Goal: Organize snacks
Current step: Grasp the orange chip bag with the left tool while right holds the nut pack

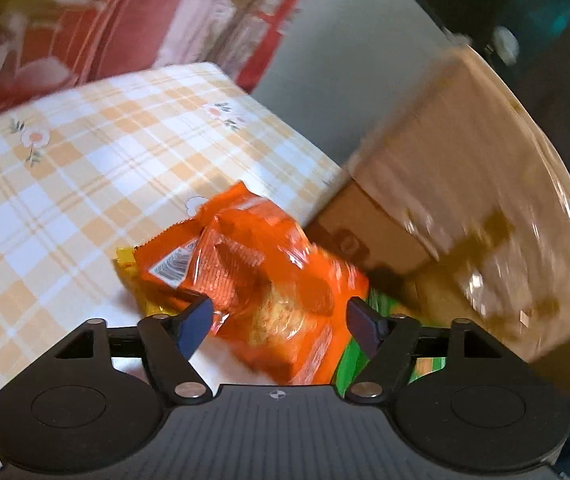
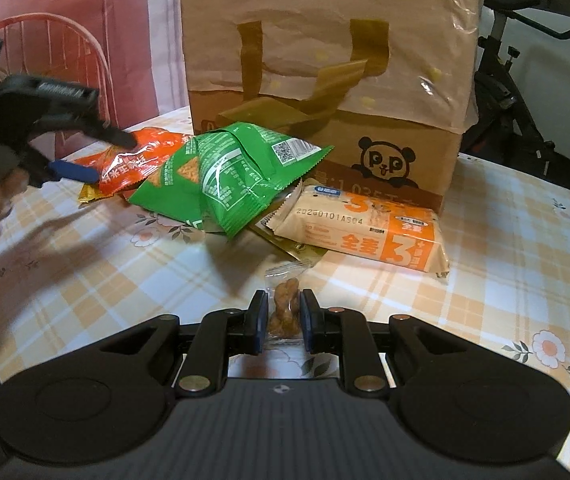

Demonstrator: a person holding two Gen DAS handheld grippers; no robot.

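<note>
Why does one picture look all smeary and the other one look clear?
Left wrist view: motion blur smears the cardboard box and the orange snack bag, and the fisheye bends the edges. Right wrist view: mostly sharp, so the date print on the biscuit pack is readable; only the left gripper at the edge blurs, and tape on the box glares.

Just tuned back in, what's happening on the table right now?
Snacks are being sorted on a checked tablecloth beside a cardboard box. The left gripper is open, its fingers on either side of an orange packet that lies on the pile. The right gripper has its fingers nearly closed around a small clear-wrapped brown snack; whether they touch it is unclear. A green bag and a beige biscuit pack lie by the box.
</note>
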